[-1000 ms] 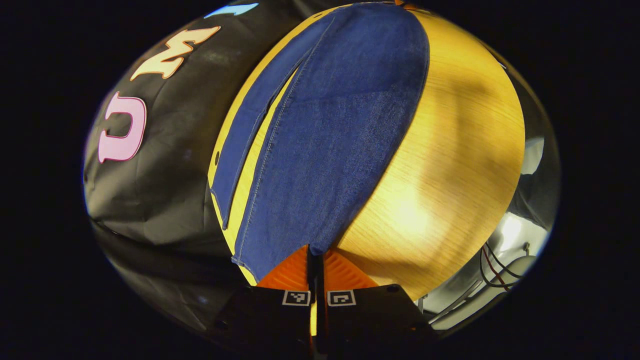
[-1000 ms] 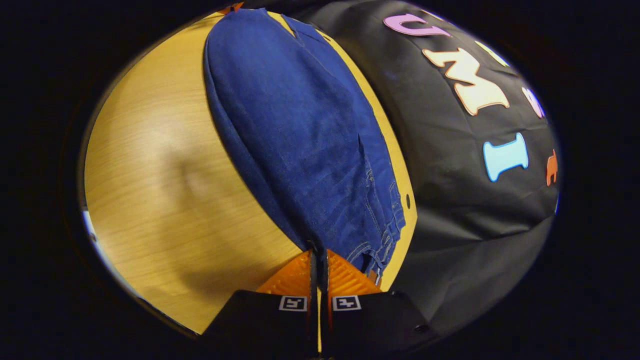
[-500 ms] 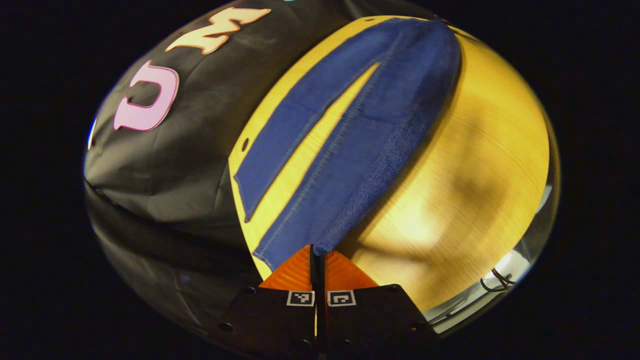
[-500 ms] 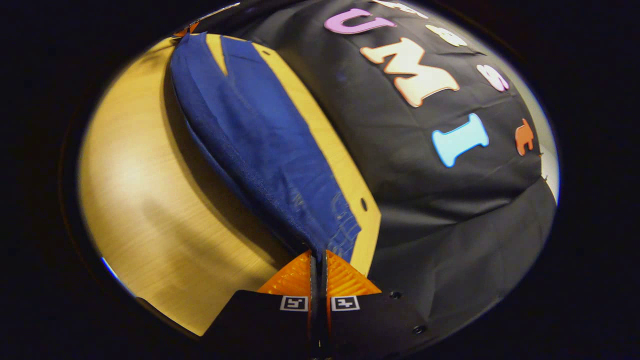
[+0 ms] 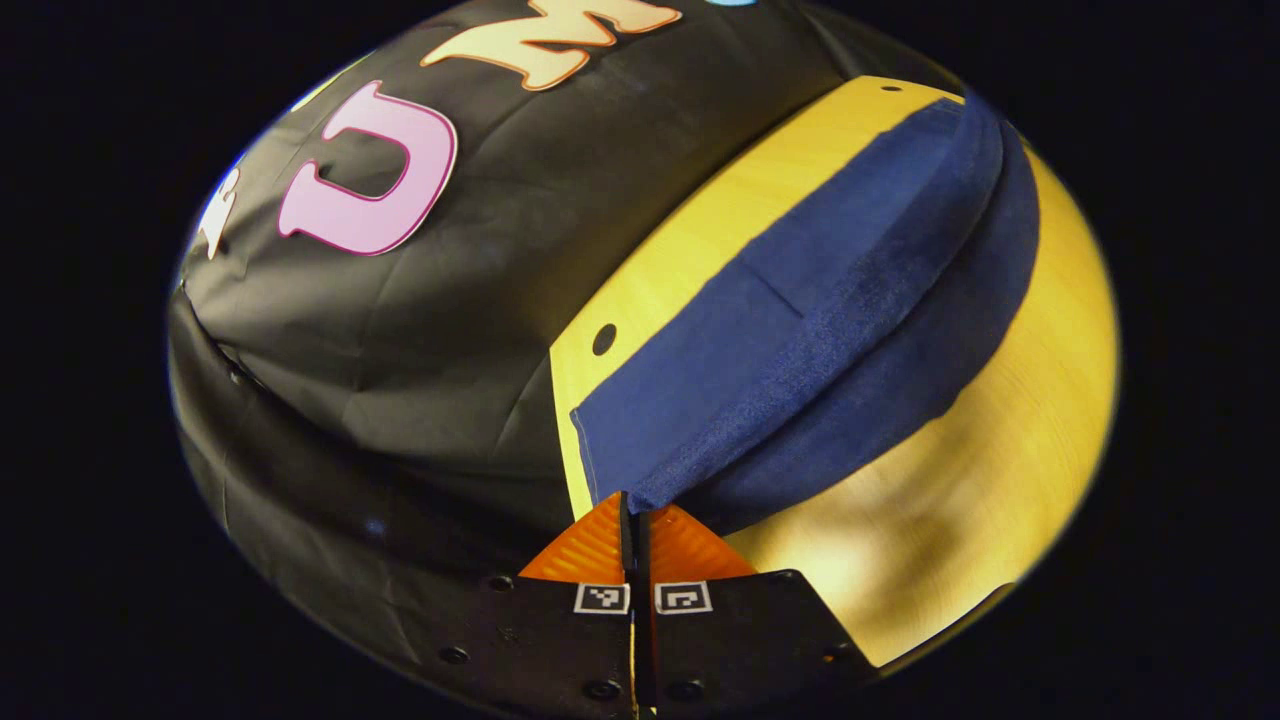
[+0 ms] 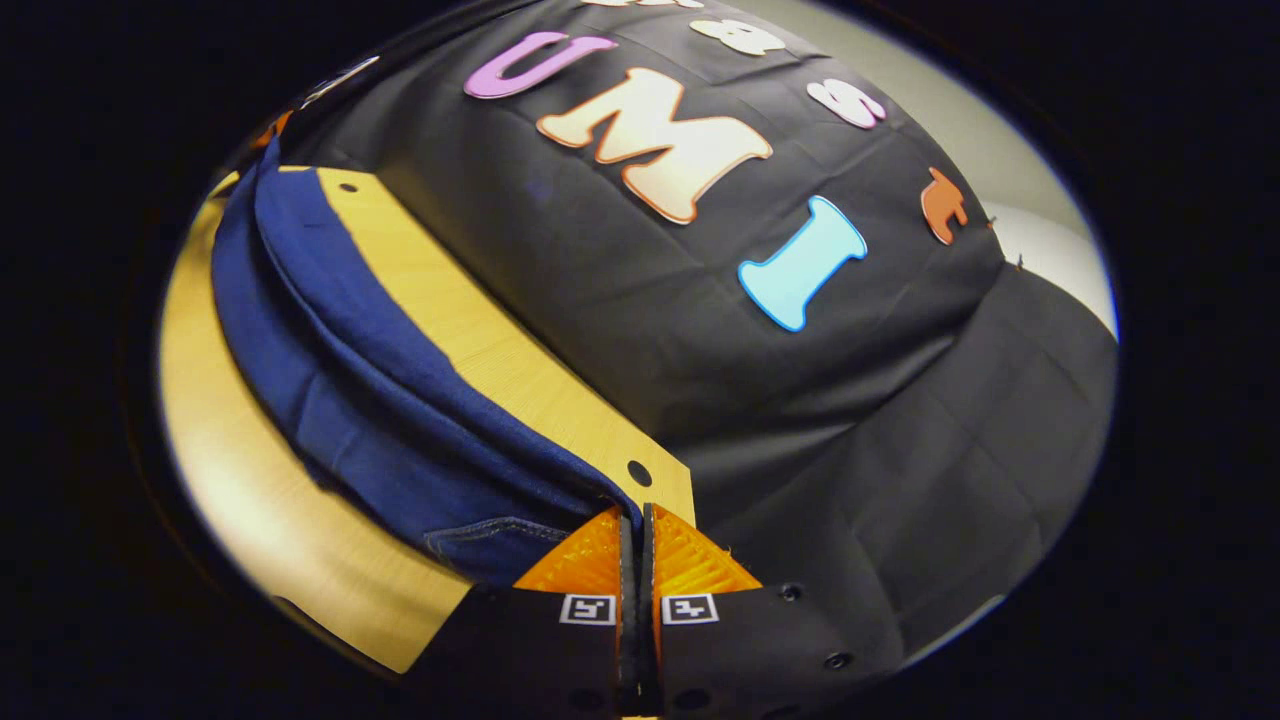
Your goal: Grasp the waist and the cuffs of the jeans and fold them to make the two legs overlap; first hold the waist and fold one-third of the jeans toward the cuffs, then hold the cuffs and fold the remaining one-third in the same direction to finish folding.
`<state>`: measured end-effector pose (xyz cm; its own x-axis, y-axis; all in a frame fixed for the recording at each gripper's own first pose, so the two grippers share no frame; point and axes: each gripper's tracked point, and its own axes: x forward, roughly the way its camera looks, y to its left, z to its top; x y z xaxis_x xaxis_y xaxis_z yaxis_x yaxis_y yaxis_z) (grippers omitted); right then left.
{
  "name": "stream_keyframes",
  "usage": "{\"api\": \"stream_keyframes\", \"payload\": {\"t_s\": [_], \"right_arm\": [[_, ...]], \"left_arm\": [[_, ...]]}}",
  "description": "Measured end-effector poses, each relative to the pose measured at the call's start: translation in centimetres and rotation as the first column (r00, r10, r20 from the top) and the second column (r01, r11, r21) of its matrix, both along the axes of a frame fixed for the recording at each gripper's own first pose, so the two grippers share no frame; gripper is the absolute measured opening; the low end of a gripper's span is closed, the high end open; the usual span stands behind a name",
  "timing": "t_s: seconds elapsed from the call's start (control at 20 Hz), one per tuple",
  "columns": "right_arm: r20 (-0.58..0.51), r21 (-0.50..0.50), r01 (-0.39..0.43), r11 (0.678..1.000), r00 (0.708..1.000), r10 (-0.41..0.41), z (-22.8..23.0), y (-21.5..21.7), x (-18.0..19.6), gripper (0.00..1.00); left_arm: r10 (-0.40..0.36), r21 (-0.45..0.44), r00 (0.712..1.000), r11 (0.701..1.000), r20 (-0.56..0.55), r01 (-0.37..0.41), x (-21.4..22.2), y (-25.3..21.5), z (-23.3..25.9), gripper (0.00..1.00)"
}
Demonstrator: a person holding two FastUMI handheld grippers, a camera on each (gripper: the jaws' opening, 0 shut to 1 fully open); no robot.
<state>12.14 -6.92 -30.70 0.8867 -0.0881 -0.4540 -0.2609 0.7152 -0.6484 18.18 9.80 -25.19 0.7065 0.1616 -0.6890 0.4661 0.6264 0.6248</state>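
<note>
left hand-held gripper [image 5: 632, 510]: clamped on jeans [image 5: 800, 340]
right hand-held gripper [image 6: 634, 522]: clamped on jeans
progress: leg-over-leg fold under way above bench [image 5: 1040, 400]; thirds left

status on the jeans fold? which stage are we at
Done: nothing looks finished. In hand: the left gripper and right gripper are each shut on an edge of the jeans, one leg lifted and arching over the other above the wooden table, so the leg-overlap fold is under way. Left: laying the legs flat, then both one-third folds.
</note>
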Motion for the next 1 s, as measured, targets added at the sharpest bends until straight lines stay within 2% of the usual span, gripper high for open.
{"api": "stream_keyframes", "payload": {"t_s": [0.15, 0.3, 0.5, 0.7, 0.8, 0.85, 0.9, 0.95, 1.0], "right_arm": [[0.035, 0.066, 0.068, 0.995, 0.997, -0.071, -1.4, 0.6, 3.1, 0.02], [0.040, 0.133, 0.119, 0.984, 0.991, -0.126, -3.9, 1.2, 6.4, 0.02], [-0.003, 0.133, 0.114, 0.984, 0.993, -0.115, -8.2, 1.6, 9.9, 0.02], [-0.091, 0.133, 0.116, 0.984, 0.990, -0.104, -13.2, 2.1, 11.3, 0.02], [-0.105, 0.133, 0.124, 0.983, 0.988, -0.110, -14.2, 1.7, 11.6, 0.03], [-0.105, 0.125, 0.140, 0.982, 0.986, -0.127, -14.2, 1.2, 11.7, 0.10], [-0.107, 0.140, 0.149, 0.979, 0.985, -0.135, -13.9, 0.9, 11.5, 0.32], [-0.116, 0.178, 0.156, 0.971, 0.984, -0.137, -13.9, 1.0, 11.7, 0.54], [-0.103, 0.204, 0.174, 0.963, 0.982, -0.156, -13.0, 0.7, 11.9, 0.77]], "left_arm": [[0.081, -0.068, 0.997, 0.995, 0.019, -0.079, 3.2, -0.8, -0.8, 0.00], [0.115, -0.082, 0.993, 0.990, 0.036, -0.112, 6.3, -1.7, -1.8, 0.00], [0.159, -0.112, 0.986, 0.982, 0.042, -0.153, 10.3, -2.6, -3.6, 0.00], [0.171, -0.085, 0.985, 0.982, 0.001, -0.170, 12.0, -3.0, -7.0, 0.00], [0.182, -0.090, 0.983, 0.979, -0.010, -0.182, 12.5, -3.1, -8.1, 0.00], [0.189, -0.120, 0.982, 0.975, -0.001, -0.187, 13.0, -3.1, -8.0, 0.00], [0.187, -0.180, 0.982, 0.966, -0.014, -0.186, 13.3, -3.7, -7.9, 0.00], [0.188, -0.210, 0.982, 0.960, -0.002, -0.185, 14.4, -4.3, -8.6, 0.33], [0.193, -0.229, 0.981, 0.956, 0.022, -0.183, 12.9, -4.7, -6.4, 0.67]]}}
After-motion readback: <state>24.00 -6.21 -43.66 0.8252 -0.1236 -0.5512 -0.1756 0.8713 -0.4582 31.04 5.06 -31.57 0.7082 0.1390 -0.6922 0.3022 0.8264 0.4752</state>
